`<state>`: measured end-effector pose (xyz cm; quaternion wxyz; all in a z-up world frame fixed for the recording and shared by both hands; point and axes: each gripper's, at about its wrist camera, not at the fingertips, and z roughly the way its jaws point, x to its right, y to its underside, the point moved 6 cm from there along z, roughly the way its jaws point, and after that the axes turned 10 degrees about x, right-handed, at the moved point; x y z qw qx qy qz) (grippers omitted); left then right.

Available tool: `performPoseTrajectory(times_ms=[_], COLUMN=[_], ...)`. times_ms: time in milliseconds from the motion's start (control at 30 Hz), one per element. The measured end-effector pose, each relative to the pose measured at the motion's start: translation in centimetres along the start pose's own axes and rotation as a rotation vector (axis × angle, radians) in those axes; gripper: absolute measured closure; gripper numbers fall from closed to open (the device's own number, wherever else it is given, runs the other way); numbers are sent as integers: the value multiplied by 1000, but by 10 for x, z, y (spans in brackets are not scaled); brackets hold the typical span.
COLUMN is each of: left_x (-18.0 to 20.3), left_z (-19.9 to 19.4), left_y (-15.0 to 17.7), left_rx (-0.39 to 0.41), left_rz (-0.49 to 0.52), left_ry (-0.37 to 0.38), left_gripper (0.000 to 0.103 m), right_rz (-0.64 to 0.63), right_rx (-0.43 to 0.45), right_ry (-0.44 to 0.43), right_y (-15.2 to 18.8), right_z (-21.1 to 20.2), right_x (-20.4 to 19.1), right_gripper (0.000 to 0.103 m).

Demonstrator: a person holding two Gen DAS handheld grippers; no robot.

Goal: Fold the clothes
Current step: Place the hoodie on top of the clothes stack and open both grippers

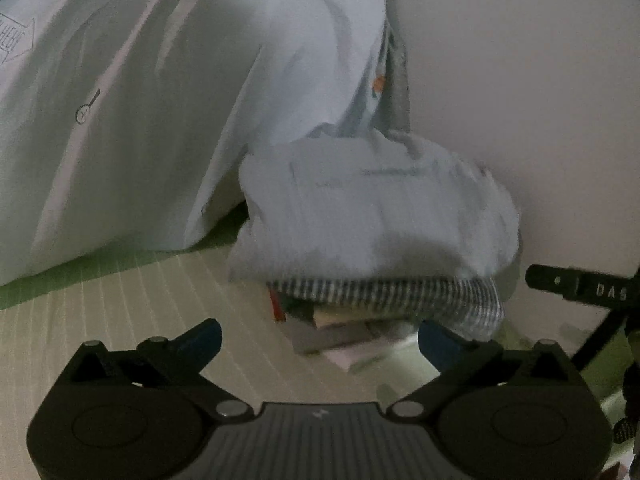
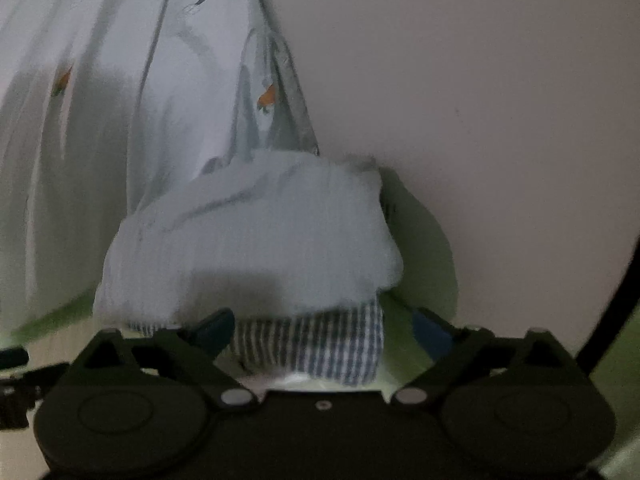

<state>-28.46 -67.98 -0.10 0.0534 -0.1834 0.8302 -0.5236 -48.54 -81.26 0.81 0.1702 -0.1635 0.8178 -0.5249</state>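
Note:
A folded pale blue garment (image 1: 376,216) lies on top of a stack of folded clothes, over a blue-and-white striped piece (image 1: 384,296). It also shows in the right wrist view (image 2: 256,240), with the striped piece (image 2: 312,344) under it. My left gripper (image 1: 320,340) is open and empty, just short of the stack. My right gripper (image 2: 324,332) is open, its jaws on either side of the striped piece without closing on it.
A large pale blue sheet with carrot prints (image 1: 132,104) hangs behind the stack on the left. A plain wall (image 1: 520,80) stands behind on the right. The stack rests on a pale green striped mat (image 1: 120,300). The other gripper (image 1: 580,288) shows at the right edge.

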Motion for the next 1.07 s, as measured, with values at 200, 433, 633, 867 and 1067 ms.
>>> performPoseTrajectory(times_ms=[200,433,633,867,1067], left_x=[3,8,13,13,13], left_z=[-10,-10,-8,-8,-9], left_y=[28,39,39,41,42], left_rx=[-53,-86,-89,-95,-98], left_rz=[40,59,78,79,76], left_ry=[-4,29,56,66,67], left_gripper=[0,0,0,0,0], right_rz=[-33,-18,-22,-17,-14], right_rx=[-85,-168,-176,-179,-180], right_ry=[5,-6,-1,10,17], right_y=[44,73,74,74,74], right_z=[-19,-20,-21,-22,-23], right_x=[-1,-1,-2,-1,-1], right_gripper=[0,0,0,0,0])
